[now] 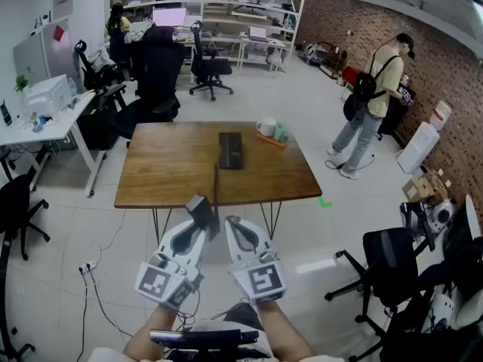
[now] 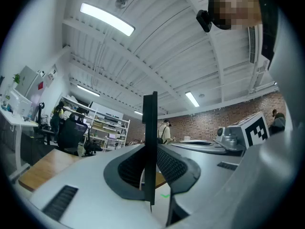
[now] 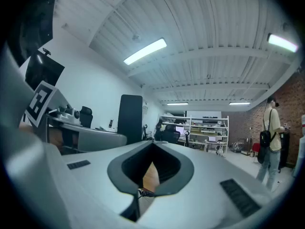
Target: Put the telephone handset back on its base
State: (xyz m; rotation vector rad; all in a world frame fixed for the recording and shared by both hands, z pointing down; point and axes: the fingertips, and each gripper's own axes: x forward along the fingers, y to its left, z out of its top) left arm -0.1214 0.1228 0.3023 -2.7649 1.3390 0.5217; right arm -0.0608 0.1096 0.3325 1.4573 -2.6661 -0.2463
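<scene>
Left claw (image 1: 202, 225) clenched on handset (image 1: 200, 207), a thin dark slab edge-on between the pads. It's held in the air, short of the worktop (image 1: 166, 173), likely for carrying. Base (image 1: 230, 150) lies mid-worktop, well apart from handset. Right claw (image 1: 235, 229) closed, empty, just beside left; probably spare. Placing not yet done.

The handset (image 1: 202, 211) — black, slim and flat — stands edge-on between the pads of the left tool (image 1: 195, 234), and its end reaches past the tips. The base (image 1: 230, 150) — a dark rectangular block — lies flat on the table (image 1: 166, 164), well ahead of the tool.
</scene>
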